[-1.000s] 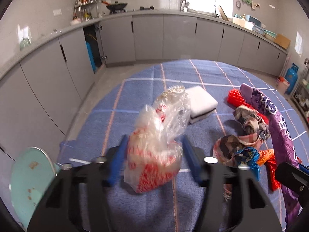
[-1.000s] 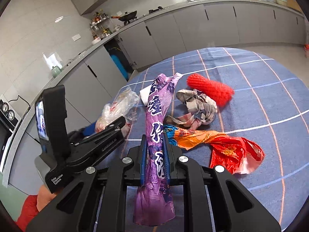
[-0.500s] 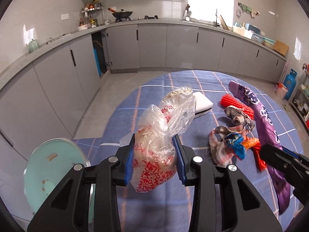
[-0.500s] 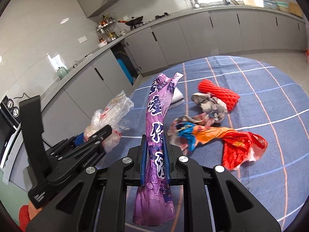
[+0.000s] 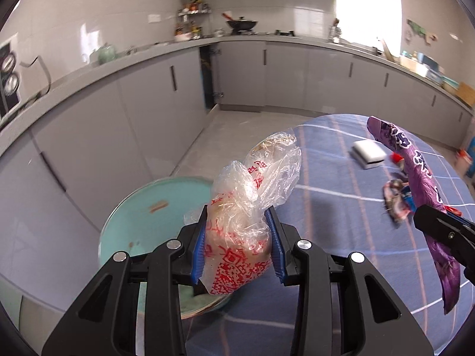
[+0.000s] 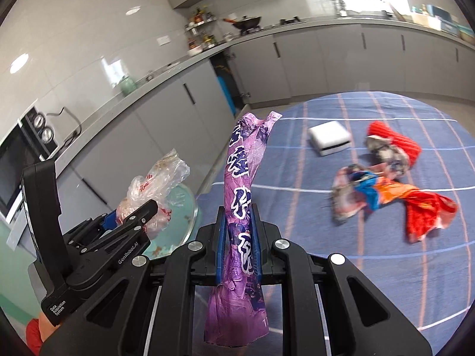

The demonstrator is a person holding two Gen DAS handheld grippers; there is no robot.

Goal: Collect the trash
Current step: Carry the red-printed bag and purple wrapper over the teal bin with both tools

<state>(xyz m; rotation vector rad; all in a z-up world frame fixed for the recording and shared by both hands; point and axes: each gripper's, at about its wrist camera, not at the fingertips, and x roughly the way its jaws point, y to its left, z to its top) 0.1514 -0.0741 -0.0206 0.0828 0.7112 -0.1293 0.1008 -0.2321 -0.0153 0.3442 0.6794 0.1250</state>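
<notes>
bright window (image 5: pixel 368 9) glare, fisheye edge warp, slight motion blur

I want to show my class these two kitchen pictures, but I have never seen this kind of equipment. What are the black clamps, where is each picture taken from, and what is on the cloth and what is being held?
There is no robot here: a person holds a black two-finger gripper in each hand, and a wide-angle camera on each one looks forward along its fingers. One picture comes from the left gripper, the other from the right gripper.

The left gripper is shut on a crumpled clear plastic bag with red print, above a round pale-green bin. The right gripper is shut on a long purple wrapper with white lettering.

On the blue checked tablecloth lie a white rectangular sponge block, a red mesh sleeve and crumpled colourful wrappers.
</notes>
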